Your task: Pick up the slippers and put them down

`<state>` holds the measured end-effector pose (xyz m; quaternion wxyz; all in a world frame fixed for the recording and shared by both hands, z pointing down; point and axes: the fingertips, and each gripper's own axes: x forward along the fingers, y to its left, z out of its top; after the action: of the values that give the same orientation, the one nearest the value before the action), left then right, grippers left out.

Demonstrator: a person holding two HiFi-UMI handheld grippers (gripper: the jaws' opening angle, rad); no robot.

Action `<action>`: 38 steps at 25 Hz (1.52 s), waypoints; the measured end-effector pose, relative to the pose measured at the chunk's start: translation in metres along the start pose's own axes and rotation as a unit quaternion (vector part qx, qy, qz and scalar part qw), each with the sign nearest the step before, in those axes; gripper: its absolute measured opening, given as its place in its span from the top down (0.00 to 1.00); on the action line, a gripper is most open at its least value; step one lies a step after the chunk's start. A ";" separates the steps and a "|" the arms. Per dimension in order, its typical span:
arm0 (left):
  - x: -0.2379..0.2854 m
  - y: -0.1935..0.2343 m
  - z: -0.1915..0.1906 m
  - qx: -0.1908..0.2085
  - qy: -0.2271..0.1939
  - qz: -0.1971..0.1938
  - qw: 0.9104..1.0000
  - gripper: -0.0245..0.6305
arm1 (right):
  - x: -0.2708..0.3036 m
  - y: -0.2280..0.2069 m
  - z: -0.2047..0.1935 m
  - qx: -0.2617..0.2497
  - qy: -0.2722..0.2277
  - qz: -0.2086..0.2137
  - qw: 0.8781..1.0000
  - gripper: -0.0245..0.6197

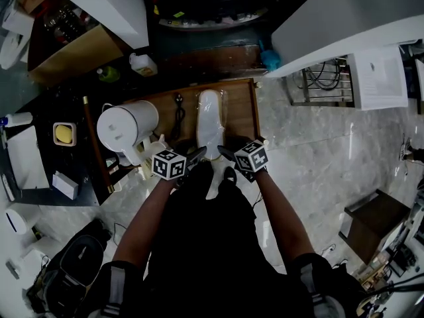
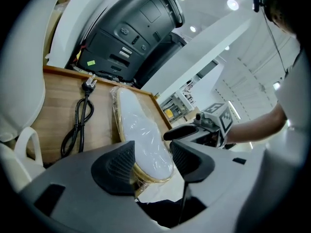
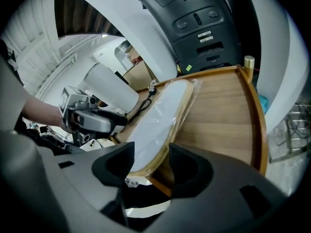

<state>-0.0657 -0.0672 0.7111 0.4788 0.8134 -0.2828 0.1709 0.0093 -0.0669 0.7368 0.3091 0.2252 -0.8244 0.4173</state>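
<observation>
Left tool (image 2: 152, 163) and right tool (image 3: 150, 163), the jaws of both standing apart. Each straddled the near end of the plastic-wrapped white slipper (image 1: 211, 121) without clamping it. The slipper lay flat and lengthwise on the wooden worktop (image 1: 242, 111), its near end at the front edge. A black cord (image 1: 177, 114) lay just beside it, with a white appliance (image 1: 127, 126) further left.
</observation>
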 end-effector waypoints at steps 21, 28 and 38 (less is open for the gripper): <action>0.030 0.029 -0.021 -0.047 0.041 0.016 0.998 0.53 | 0.018 -0.011 0.000 0.044 0.007 -0.003 0.999 0.59; 0.031 0.035 -0.031 -0.057 0.057 0.017 0.997 0.53 | 0.021 -0.014 -0.002 0.052 0.006 -0.004 0.999 0.59; 0.031 0.037 -0.031 -0.055 0.057 0.015 0.997 0.53 | 0.025 -0.015 -0.003 0.059 0.005 -0.002 0.998 0.59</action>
<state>-0.0648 -0.0630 0.7681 0.5352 0.7705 -0.2765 0.2085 0.0019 -0.0756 0.7632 0.3004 0.2423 -0.7961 0.4662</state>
